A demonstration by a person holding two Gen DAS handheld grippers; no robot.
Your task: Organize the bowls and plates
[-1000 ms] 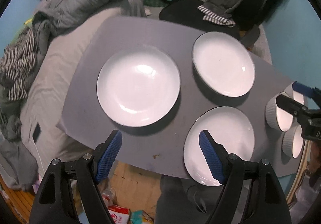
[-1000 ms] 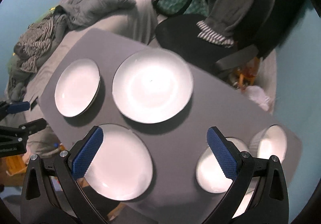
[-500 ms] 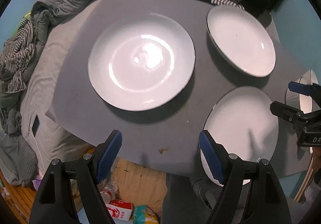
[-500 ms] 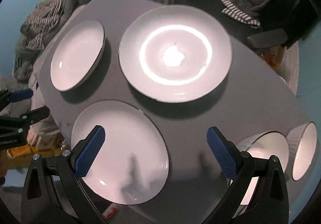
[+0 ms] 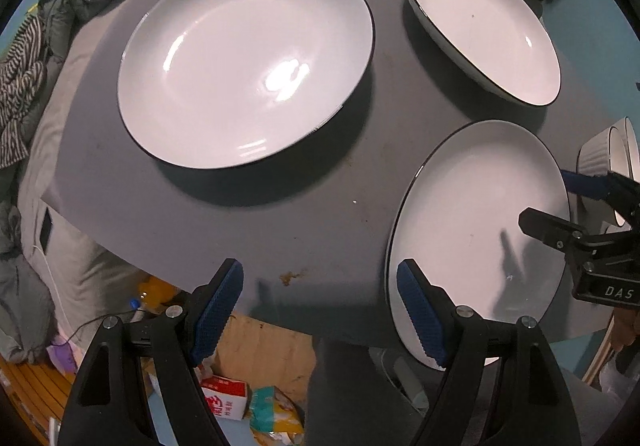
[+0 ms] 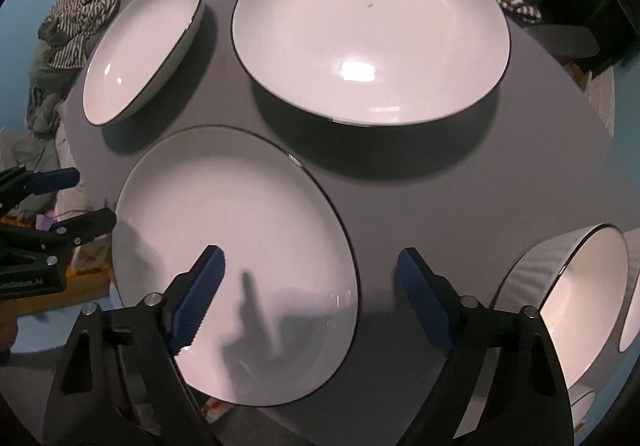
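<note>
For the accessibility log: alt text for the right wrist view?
The right tool, closing with nothing gripped, hangs over the rim of the near plate on a grey mat; two more plates sit beyond, ribbed bowls at right, the left tool at left.
</note>
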